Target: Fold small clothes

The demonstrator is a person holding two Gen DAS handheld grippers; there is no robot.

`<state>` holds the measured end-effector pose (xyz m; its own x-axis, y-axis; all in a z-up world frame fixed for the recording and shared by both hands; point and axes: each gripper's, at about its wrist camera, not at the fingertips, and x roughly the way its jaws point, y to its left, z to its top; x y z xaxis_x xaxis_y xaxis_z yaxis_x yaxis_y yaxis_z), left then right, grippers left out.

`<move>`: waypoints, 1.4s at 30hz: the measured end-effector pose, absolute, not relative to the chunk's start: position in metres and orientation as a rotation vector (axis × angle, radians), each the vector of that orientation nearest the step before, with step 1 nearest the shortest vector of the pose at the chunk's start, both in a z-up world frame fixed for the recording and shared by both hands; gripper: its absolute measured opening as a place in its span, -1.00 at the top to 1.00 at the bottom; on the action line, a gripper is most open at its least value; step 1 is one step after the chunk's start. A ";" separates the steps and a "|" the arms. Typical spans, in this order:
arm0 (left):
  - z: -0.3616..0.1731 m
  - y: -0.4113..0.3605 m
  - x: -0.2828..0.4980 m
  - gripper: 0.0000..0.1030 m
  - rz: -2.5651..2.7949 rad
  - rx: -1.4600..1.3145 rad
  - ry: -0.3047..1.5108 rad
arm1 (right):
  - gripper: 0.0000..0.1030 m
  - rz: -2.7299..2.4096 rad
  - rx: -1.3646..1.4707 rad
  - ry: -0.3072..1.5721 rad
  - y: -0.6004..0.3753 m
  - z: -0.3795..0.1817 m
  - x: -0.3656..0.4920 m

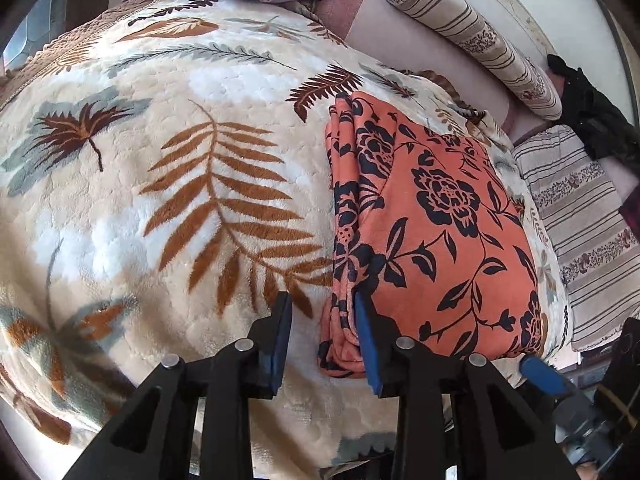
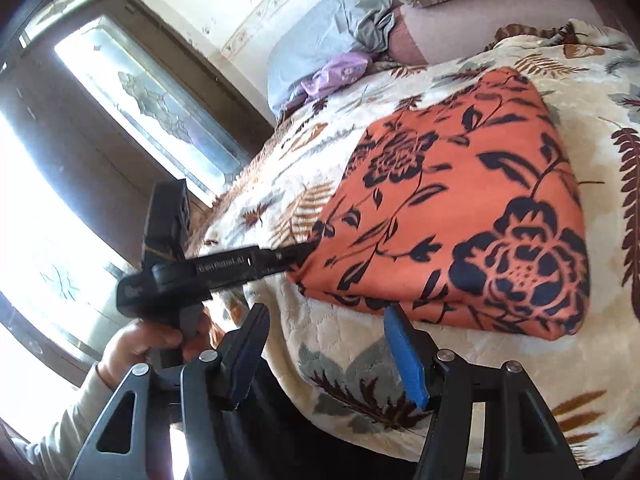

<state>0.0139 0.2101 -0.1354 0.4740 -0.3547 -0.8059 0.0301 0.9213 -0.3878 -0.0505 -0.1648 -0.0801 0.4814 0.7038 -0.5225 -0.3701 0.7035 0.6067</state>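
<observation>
A folded orange cloth with dark navy flowers (image 1: 432,216) lies on the leaf-patterned fleece blanket (image 1: 168,184); its layered edges face left in the left wrist view. My left gripper (image 1: 322,300) stands open at the cloth's near left corner. Its right blue pad rests against the layered edge and its left pad is apart from it, over the blanket. In the right wrist view the same cloth (image 2: 460,216) lies just ahead of my right gripper (image 2: 326,314), which is open with only blanket between its fingers. The left gripper (image 2: 302,252) shows there side-on at the cloth's corner.
The blanket covers a bed or sofa. A hand and light sleeve (image 2: 132,344) hold the left gripper. Striped cushions (image 1: 472,36) and a dark garment (image 1: 592,120) lie at the back right. A lilac and grey-blue pile of clothes (image 2: 332,52) sits at the far end, by a dark-framed window (image 2: 132,92).
</observation>
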 end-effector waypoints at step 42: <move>-0.142 0.133 0.065 -0.56 -0.134 -0.213 1.012 | 0.14 0.430 0.441 1.098 -0.227 -0.124 0.086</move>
<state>0.0649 0.1335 -0.1415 0.5244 -0.2089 -0.8254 0.0126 0.9712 -0.2378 0.0857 -0.2268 -0.1238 0.3922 0.5365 -0.7472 -0.1135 0.8343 0.5395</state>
